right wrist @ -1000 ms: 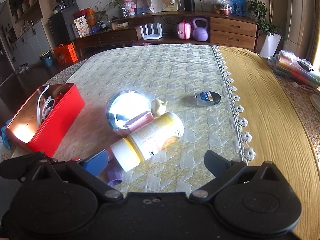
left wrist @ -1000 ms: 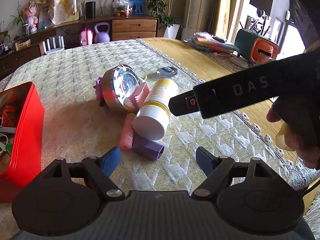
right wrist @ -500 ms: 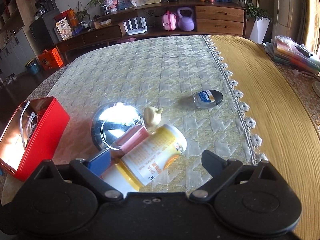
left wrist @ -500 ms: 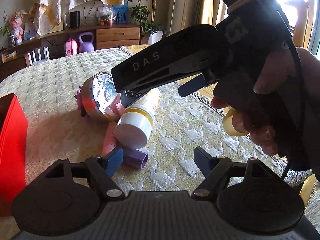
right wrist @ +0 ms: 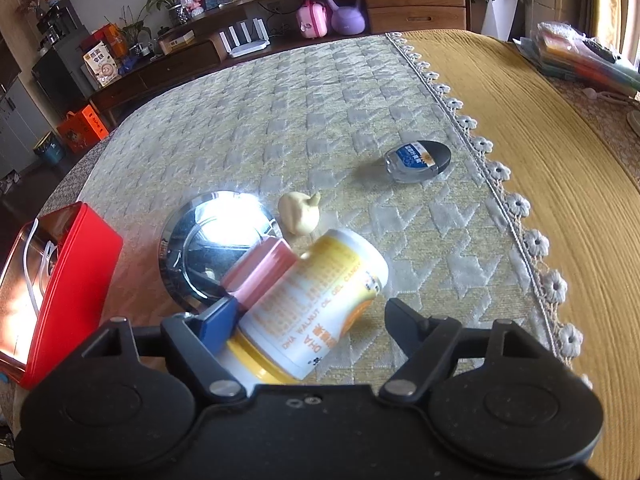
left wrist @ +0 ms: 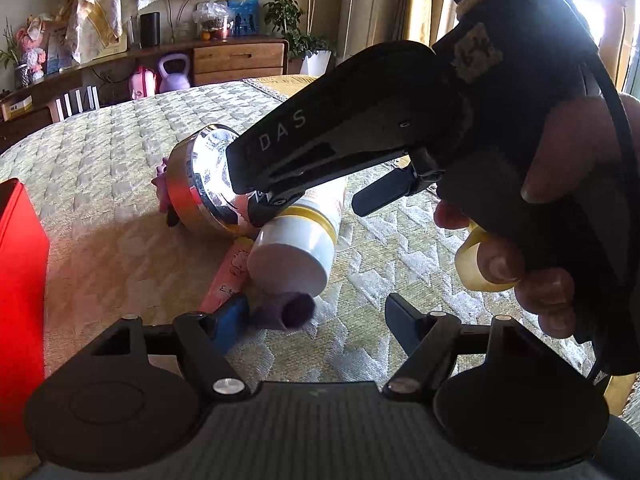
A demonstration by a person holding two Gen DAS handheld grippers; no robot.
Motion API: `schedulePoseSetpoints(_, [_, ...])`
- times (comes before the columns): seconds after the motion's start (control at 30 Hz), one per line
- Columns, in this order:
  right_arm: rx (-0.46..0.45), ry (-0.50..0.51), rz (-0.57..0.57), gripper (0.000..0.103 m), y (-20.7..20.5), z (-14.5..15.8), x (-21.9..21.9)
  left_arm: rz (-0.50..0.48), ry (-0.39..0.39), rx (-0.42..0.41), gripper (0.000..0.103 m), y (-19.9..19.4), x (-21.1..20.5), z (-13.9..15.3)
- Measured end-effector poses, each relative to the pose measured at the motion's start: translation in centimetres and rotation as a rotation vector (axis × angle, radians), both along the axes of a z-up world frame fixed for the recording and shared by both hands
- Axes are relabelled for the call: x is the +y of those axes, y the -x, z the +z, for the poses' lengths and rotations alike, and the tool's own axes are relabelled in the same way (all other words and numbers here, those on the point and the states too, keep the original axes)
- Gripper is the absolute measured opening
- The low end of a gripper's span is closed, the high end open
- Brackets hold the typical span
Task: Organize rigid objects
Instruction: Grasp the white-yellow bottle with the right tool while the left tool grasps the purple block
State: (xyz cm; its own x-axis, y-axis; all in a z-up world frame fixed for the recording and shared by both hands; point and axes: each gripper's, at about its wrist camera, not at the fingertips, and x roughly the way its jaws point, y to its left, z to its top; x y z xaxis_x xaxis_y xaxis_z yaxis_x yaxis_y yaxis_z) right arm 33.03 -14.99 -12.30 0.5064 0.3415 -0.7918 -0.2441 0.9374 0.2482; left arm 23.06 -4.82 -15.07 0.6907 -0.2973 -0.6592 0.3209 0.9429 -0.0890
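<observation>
Purple tube (left wrist: 286,314), left view only

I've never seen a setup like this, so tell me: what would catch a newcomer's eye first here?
Probably the white and yellow bottle lying on its side on the patterned tablecloth, with the right gripper closing its jaws around it. Just behind gleams a shiny round metal tin with a pink case leaning on it. At the far left sits a bright red box.
</observation>
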Motion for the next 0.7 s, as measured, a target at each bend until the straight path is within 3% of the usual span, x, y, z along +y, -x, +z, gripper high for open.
schedulePoseSetpoints(0.2, [-0.001, -0.017, -0.013, 0.067, 0.2, -0.3, 0.0, 0.030, -0.047, -0.027, 0.044, -0.1, 0.0, 0.1])
schedulePoseSetpoints(0.37, [-0.005, -0.048, -0.015, 0.062, 0.8, -0.2, -0.2, 0.023, -0.046, -0.025, 0.040, 0.0, 0.1, 0.2])
schedulePoseSetpoints(0.5, [-0.018, -0.050, -0.030, 0.049, 1.3, 0.0, -0.8, 0.026, -0.053, -0.024, 0.040, 0.3, -0.2, 0.3])
schedulePoseSetpoints(0.7, [-0.022, -0.057, -0.048, 0.047, 2.3, 0.1, -2.4, 0.034, -0.038, -0.001, 0.040, 0.9, -0.1, 0.6])
